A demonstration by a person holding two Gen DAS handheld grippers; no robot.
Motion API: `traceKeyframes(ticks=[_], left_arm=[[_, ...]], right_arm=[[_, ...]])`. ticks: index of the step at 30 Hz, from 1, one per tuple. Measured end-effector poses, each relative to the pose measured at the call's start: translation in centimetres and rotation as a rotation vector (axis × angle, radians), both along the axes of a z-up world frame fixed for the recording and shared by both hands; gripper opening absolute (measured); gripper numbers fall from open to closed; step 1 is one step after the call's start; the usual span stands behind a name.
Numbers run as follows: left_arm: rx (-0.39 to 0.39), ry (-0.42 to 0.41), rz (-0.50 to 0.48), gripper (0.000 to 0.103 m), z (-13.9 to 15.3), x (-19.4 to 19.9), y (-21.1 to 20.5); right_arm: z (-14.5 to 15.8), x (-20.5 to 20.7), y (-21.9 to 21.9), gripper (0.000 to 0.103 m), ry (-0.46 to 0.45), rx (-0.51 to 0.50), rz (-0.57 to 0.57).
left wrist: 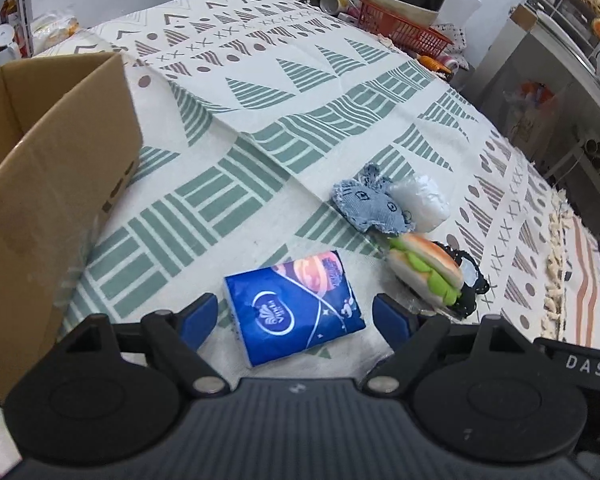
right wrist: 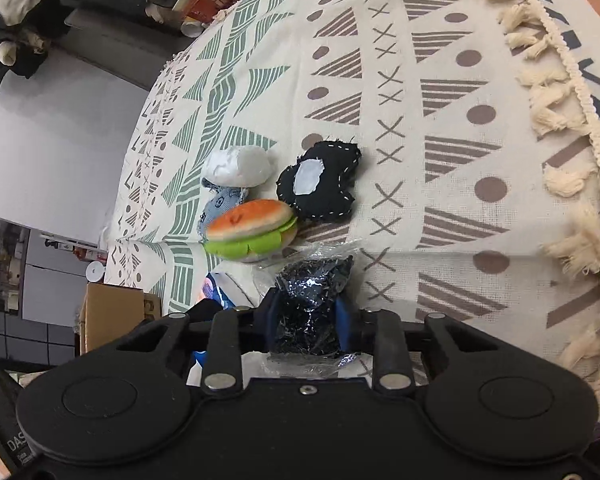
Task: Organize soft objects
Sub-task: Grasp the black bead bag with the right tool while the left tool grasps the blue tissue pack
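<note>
- Nearest in the right wrist view, the right gripper [right wrist: 309,316] has its jaws clamped on a crinkly dark bag [right wrist: 314,292] in clear wrap; the shiny bundle bulges out past the fingertips.
- Nearest in the left wrist view, the left gripper [left wrist: 294,316] has its jaws wide apart, one blue pad on each side of a blue tissue pack [left wrist: 294,306] that lies flat on the patterned cloth [left wrist: 260,92]; neither pad seems to touch it.
- Tissue pack: its long axis runs from near-left to far-right, the planet print at the far end, so it sits skewed to the line between the jaws.
- Beyond it to the right lie the other soft things, bunched close together: a plush burger [left wrist: 426,270], a denim toy [left wrist: 370,204], a white wrapped bundle [left wrist: 420,198] and a black stitched pad [right wrist: 320,182].
- An open cardboard box [left wrist: 48,184] stands at the near left, probably the destination.
- Risk, as I judge it: closing on the skewed pack could catch only a corner, twisting or squirting it out.
- Slick wrap on the dark bag may slip from the grip while carried.
- Reaching right could nudge the burger, which touches its neighbours.
</note>
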State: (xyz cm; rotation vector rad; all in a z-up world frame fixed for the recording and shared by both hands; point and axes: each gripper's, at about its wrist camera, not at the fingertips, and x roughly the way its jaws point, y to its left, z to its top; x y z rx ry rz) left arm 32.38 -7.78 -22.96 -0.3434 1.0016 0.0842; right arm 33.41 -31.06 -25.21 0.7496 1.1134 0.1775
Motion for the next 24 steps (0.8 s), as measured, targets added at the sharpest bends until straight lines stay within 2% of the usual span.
traceKeyframes(ticks=[4, 8, 12, 24], left_arm=[[0.006, 0.025, -0.009, 0.086, -0.5, 0.8, -0.7], [0.067, 0.058, -0.005, 0.086, -1.2, 1.3, -1.2], [0.08, 0.063, 0.013, 0.077, -1.1, 1.0, -0.9], [0.089, -0.018, 0.023, 0.077, 3.6, -1.6, 1.7]], right_arm=[[0.0, 0.0, 0.0, 0.028, -0.004, -0.006, 0.005], [0.1, -0.2, 0.1, 0.028, -0.01, -0.016, 0.013], [0.3, -0.4, 0.2, 0.028, -0.018, -0.022, 0.013], [2.8, -1.3, 1.3, 0.028, -0.147, -0.007, 0.057]])
